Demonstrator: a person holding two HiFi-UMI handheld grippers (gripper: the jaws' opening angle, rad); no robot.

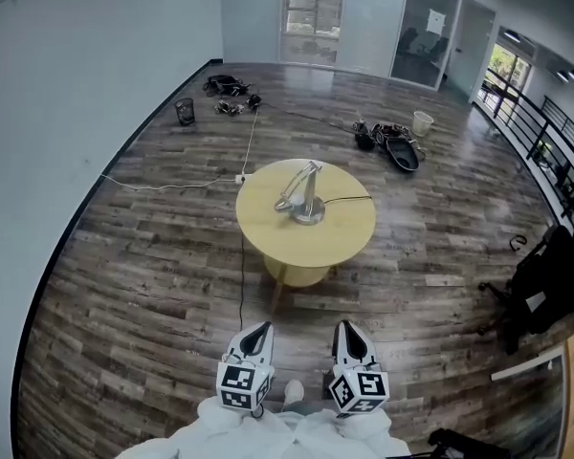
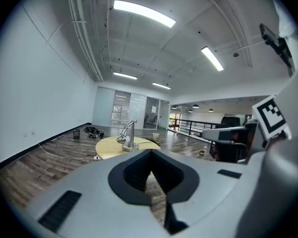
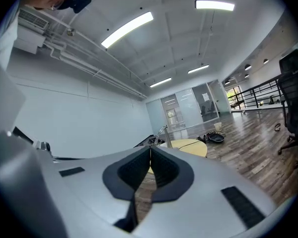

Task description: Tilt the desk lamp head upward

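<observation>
Both your claws, left gripper (image 1: 257,331) and right gripper (image 1: 348,331), are pinched together, empty; desk lamp (image 1: 306,202) stands well ahead, centred between them, head drooping leftward.

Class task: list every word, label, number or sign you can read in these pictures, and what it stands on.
No text is readable.
Left marker cube and right marker cube: square patterns only, no letters.
Sheet on the glass door: too small to read.
</observation>
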